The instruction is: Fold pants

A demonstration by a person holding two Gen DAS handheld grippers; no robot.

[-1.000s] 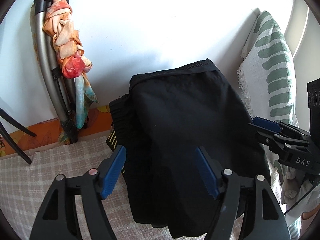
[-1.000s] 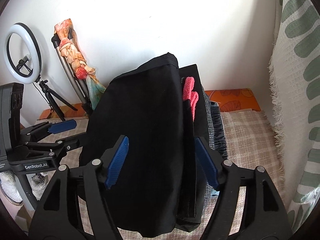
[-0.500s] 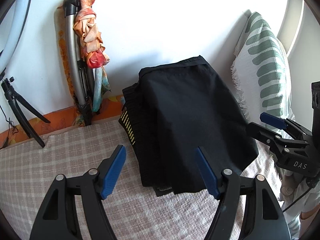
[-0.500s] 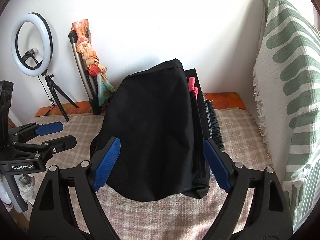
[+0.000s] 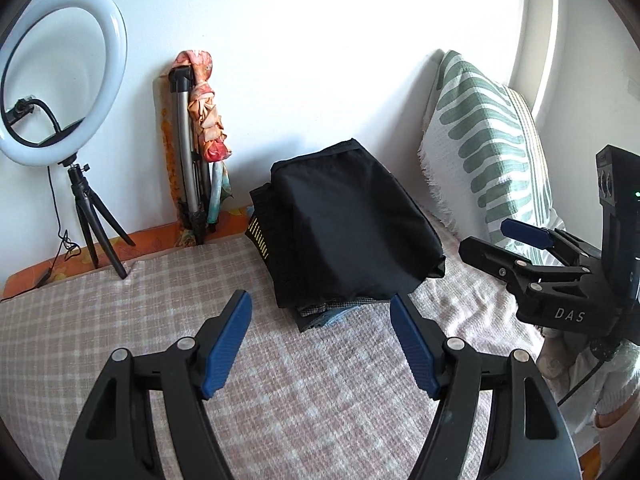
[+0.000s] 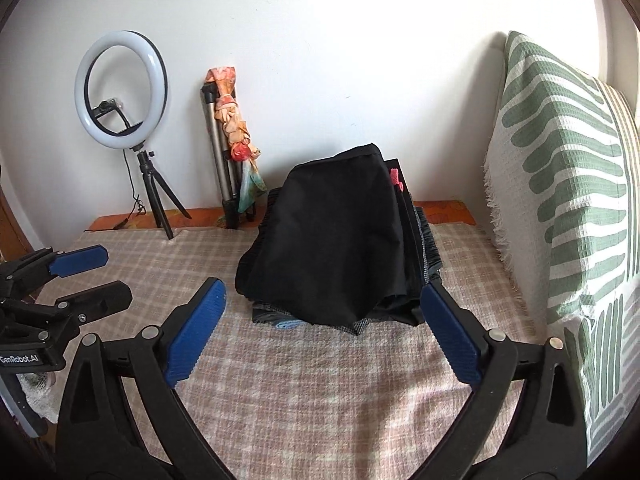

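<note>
Pants [image 5: 352, 224], black and folded, top a stack of folded clothes [image 6: 424, 256] on the checked blanket [image 5: 160, 320] near the wall. Left gripper [image 5: 320, 344] hangs short of the stack, its jaws apart and holding nothing. Right gripper [image 6: 320, 328] is likewise spread and free. A ring light [image 6: 120, 88], a tripod [image 6: 218, 152] and a green-patterned cushion [image 6: 560, 184] ring the bed.

Your bed [image 6: 320, 380] wears a pink checked cover. On it rest the stack of folded clothes [image 6: 336, 248], black pants [image 5: 352, 220] on top, and a ring light [image 6: 120, 92] tripod.
</note>
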